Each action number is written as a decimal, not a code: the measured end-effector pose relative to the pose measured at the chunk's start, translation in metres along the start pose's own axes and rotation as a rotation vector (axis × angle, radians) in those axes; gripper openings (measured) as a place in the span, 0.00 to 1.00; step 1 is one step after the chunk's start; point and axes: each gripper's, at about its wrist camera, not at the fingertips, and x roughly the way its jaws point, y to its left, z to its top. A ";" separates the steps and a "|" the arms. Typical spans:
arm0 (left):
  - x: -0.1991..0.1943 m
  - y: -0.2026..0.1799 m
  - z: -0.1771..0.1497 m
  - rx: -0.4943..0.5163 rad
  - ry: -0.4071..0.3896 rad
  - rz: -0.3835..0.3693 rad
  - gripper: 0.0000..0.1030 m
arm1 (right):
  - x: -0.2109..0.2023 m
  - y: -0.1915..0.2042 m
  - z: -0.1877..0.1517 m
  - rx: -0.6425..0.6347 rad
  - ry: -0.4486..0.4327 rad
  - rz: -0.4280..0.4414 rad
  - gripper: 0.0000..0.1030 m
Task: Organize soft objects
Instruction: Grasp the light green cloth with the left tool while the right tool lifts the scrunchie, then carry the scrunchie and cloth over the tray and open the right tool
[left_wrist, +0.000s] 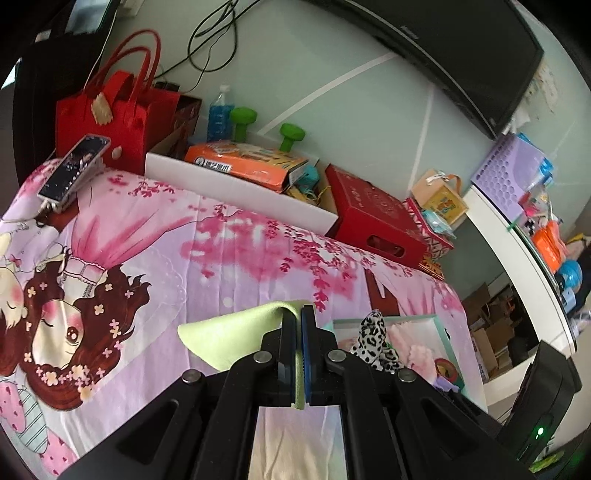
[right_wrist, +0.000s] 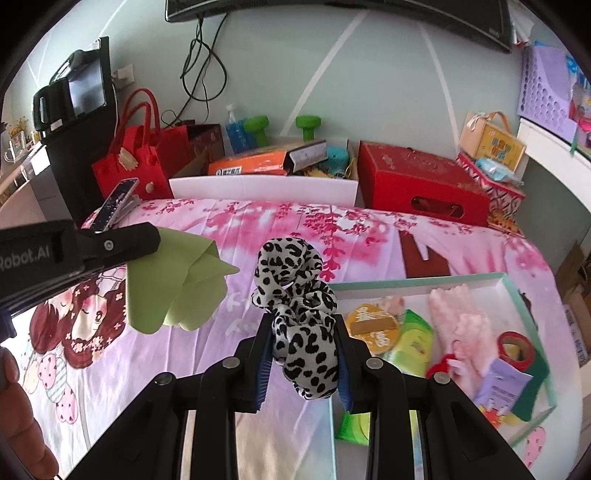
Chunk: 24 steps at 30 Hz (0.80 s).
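My left gripper (left_wrist: 299, 314) is shut on a light green cloth (left_wrist: 229, 332) and holds it above the pink cartoon bedsheet (left_wrist: 184, 258). In the right wrist view the left gripper (right_wrist: 147, 236) shows at the left with the green cloth (right_wrist: 173, 280) hanging from it. My right gripper (right_wrist: 303, 328) is shut on a black-and-white leopard-print scrunchie (right_wrist: 299, 306), held above the sheet beside a shallow teal-rimmed tray (right_wrist: 517, 291). The scrunchie also shows in the left wrist view (left_wrist: 376, 339), over the tray (left_wrist: 439, 325).
The tray holds pink fluffy gloves (right_wrist: 458, 314), a round yellow patch (right_wrist: 373, 325), green packets (right_wrist: 410, 339), a red tape roll (right_wrist: 513, 347) and a purple packet (right_wrist: 502, 384). A phone (right_wrist: 114, 206) lies at the sheet's far left. A red bag (right_wrist: 133, 162), white box (right_wrist: 258, 184) and red carton (right_wrist: 417, 184) line the far edge.
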 end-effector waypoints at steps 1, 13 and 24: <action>-0.004 -0.002 -0.002 0.006 -0.005 -0.002 0.02 | -0.004 -0.001 -0.001 0.000 -0.003 -0.002 0.30; -0.019 -0.037 -0.018 0.106 -0.024 -0.007 0.02 | -0.018 -0.023 -0.015 0.040 0.013 -0.012 0.30; 0.001 -0.086 -0.020 0.212 -0.021 -0.067 0.02 | -0.013 -0.084 -0.014 0.149 0.018 -0.092 0.30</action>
